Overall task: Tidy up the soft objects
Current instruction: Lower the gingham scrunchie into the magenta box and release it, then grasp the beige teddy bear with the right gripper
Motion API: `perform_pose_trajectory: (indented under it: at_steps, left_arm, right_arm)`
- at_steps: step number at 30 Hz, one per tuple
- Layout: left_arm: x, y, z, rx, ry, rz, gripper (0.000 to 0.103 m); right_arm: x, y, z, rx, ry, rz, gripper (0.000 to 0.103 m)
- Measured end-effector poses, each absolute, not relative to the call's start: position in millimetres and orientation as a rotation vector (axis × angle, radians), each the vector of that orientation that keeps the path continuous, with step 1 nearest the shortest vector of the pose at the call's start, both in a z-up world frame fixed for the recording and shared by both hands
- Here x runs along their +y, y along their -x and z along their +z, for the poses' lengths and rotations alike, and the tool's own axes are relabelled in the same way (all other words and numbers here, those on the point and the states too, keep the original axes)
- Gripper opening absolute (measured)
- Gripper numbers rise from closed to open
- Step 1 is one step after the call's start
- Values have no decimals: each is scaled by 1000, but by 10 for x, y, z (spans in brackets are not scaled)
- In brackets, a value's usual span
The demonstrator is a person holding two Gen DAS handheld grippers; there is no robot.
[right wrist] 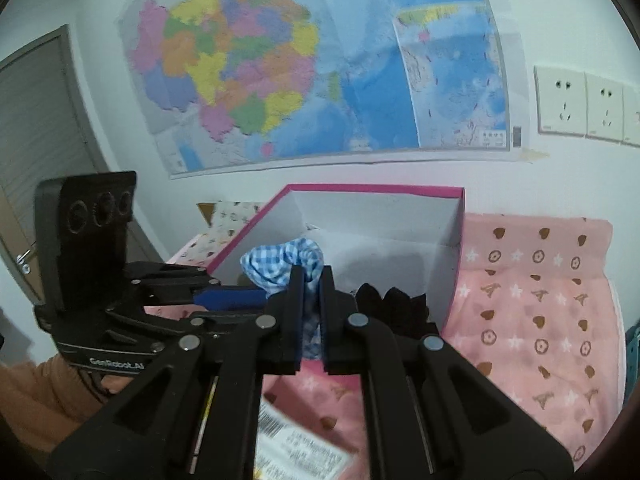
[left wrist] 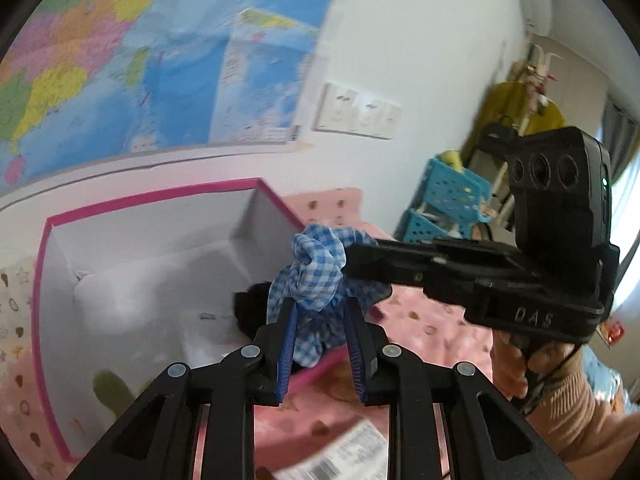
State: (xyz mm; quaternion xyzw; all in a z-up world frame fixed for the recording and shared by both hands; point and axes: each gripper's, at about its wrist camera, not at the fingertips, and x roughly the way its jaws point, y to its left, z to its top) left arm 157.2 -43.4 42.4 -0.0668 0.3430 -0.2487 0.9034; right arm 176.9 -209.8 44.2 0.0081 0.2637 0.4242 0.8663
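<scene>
Both tongs pinch the blue checked cloth (right wrist: 280, 264): right tongs (right wrist: 310, 280) clamp its bunched middle, left tongs (left wrist: 320, 312) nip its lower fold. Light, limp, it sags; grip gathered folds. Pink-rimmed box (right wrist: 456, 216) waits at twelve o'clock.

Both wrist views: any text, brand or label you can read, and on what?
"DAS": raised letters on the right claw body.
"GenRobot.AI": white print on the left claw body.
Wall map: print too small to read.
Barcode label on the pink blanket: blurred, unreadable.
</scene>
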Motion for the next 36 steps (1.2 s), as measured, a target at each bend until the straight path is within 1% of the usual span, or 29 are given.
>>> perform_pose_trajectory:
  at_steps: [3, 4, 6, 8, 9, 11, 15, 17, 19, 21, 24, 26, 28, 36]
  left_arm:
    - [-369, -1760, 293, 762, 152, -476, 23]
    - [-353, -1822, 226, 791, 161, -457, 26]
    - [-311, -1865, 113, 823, 166, -399, 29]
    - [-260, -1888, 24, 838, 182, -370, 30]
    - [-222, -1891, -21, 846, 196, -360, 31]
    - [-174, -1895, -48, 847, 204, -341, 31]
    - [-159, -1700, 3, 797, 192, -337, 31]
    - [-176, -1585, 49, 766, 181, -352, 31]
    - [-182, -1475, 108, 739, 174, -370, 31]
    - [-193, -1376, 173, 714, 168, -399, 31]
    - [-241, -1250, 224, 681, 162, -436, 35]
    - [-253, -1166, 233, 672, 171, -462, 37]
    - [-293, -1123, 217, 674, 170, -478, 37]
    - [-522, -991, -31, 740, 145, -537, 37]
  right_arm:
    - [-1999, -1989, 318, 603, -23, 863, 9]
    - [-1962, -2056, 262, 629, -16, 857, 13]
    - [-1927, -2179, 127, 679, -3, 803, 15]
    - [-1923, -2245, 27, 711, 9, 749, 19]
    - [-1944, -2257, -10, 721, 7, 727, 23]
    - [-1997, -2229, -47, 718, 10, 709, 27]
    - [-2134, -2069, -2, 678, 15, 703, 29]
    - [-2227, -1957, 36, 651, 4, 714, 36]
    - [-2318, -1839, 61, 625, -4, 713, 46]
    - [-2439, -1717, 57, 609, -25, 714, 47]
    - [-2569, -1616, 9, 615, -46, 697, 47]
    - [-2675, -1551, -67, 626, -57, 669, 50]
    - [-2768, -1533, -154, 644, -71, 637, 55]
    - [-3177, -1483, -792, 804, -207, 515, 57]
